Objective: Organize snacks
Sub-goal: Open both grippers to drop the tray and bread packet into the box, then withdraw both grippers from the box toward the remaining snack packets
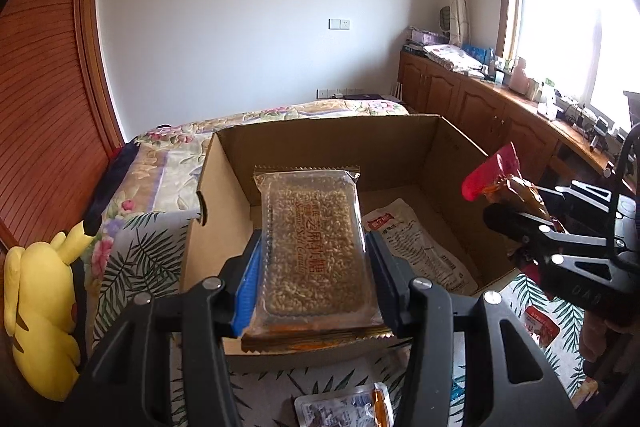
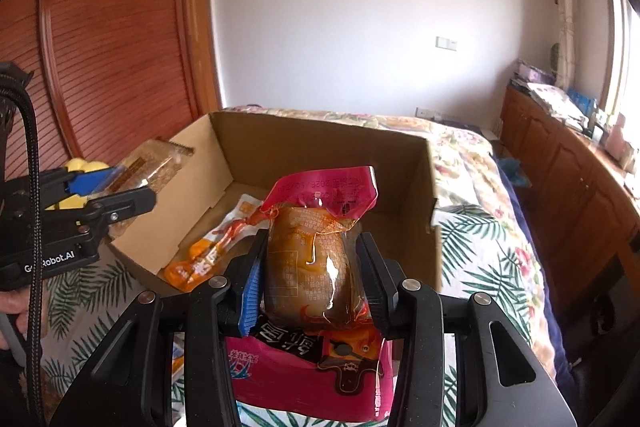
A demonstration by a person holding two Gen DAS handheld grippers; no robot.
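My left gripper (image 1: 314, 267) is shut on a clear pack of sesame soft candy (image 1: 312, 247), held level above the near wall of an open cardboard box (image 1: 320, 135). In the right wrist view my right gripper (image 2: 310, 279) is shut on a red pouch with a brown snack inside (image 2: 316, 259), also over the box's (image 2: 320, 143) near edge. One flat snack packet (image 1: 416, 247) lies on the box floor, seen as orange and white (image 2: 212, 255) from the right. Each gripper shows in the other's view, the right gripper (image 1: 516, 215) at right and the left gripper (image 2: 132, 191) at left.
The box stands on a bed with a leaf-print cover (image 2: 480, 247). A yellow plush toy (image 1: 40, 311) lies at the bed's left edge. Loose snack packets (image 1: 344, 407) rest on the cover near me. Wooden cabinets (image 1: 480, 103) line the right wall under a window.
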